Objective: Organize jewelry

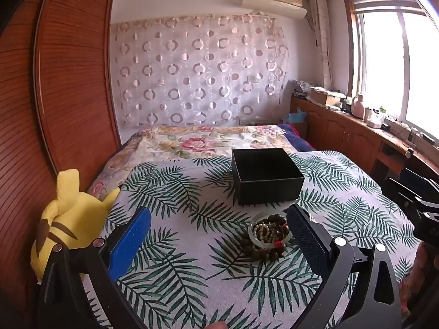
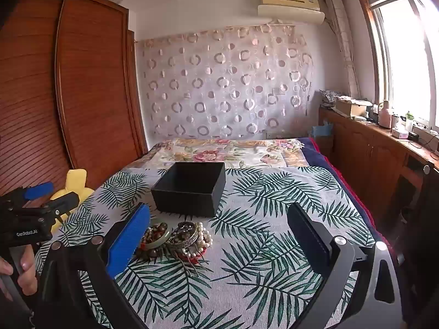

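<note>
A pile of jewelry (image 1: 267,235) lies on the leaf-print cloth: bead bracelets, a pale jade bangle, pearls and metal bangles. It also shows in the right wrist view (image 2: 175,240). An open black box (image 1: 266,176) stands just behind the pile and shows in the right wrist view too (image 2: 189,190). My left gripper (image 1: 219,233) is open and empty, its right finger beside the pile. My right gripper (image 2: 218,233) is open and empty, with the pile by its left finger.
A yellow plush toy (image 1: 68,213) lies at the cloth's left edge against the wooden wardrobe (image 1: 55,82). A floral bedspread (image 1: 205,139) stretches behind the box. A wooden cabinet (image 2: 378,148) with clutter runs along the right under the window.
</note>
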`<state>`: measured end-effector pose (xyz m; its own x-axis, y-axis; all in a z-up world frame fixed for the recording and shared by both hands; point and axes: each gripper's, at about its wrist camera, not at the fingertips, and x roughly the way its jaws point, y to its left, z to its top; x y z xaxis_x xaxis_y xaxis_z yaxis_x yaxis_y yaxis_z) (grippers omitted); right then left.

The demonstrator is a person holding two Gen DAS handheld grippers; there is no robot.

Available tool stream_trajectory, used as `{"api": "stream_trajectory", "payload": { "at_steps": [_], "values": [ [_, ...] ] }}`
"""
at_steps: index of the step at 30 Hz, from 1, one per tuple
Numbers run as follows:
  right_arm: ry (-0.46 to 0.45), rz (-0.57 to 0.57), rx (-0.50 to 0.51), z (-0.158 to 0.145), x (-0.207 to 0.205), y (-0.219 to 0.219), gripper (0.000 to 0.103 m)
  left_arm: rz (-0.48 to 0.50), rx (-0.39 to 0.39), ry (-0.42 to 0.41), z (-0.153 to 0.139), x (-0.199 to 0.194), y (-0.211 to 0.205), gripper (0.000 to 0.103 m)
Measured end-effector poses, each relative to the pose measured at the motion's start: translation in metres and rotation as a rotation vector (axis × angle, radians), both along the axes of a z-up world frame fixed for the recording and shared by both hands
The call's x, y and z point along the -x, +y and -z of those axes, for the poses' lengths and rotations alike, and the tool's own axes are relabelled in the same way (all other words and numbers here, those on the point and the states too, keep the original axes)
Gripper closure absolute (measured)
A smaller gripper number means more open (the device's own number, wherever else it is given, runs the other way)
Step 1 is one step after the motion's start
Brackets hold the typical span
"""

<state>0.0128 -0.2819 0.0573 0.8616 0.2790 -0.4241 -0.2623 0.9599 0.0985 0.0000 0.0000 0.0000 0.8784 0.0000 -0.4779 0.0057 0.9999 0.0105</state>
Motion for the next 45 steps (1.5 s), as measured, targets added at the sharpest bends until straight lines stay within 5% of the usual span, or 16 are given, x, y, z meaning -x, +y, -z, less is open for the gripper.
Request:
{"api": "stream_trajectory", "payload": {
  "at_steps": [45],
  "values": [
    [-0.007, -0.002, 0.004, -0.0005, 0.0024, 0.0017, 0.002, -0.001, 0.007, -0.012, 0.0003, -0.0006, -0.0003, 0.007]
  ]
}}
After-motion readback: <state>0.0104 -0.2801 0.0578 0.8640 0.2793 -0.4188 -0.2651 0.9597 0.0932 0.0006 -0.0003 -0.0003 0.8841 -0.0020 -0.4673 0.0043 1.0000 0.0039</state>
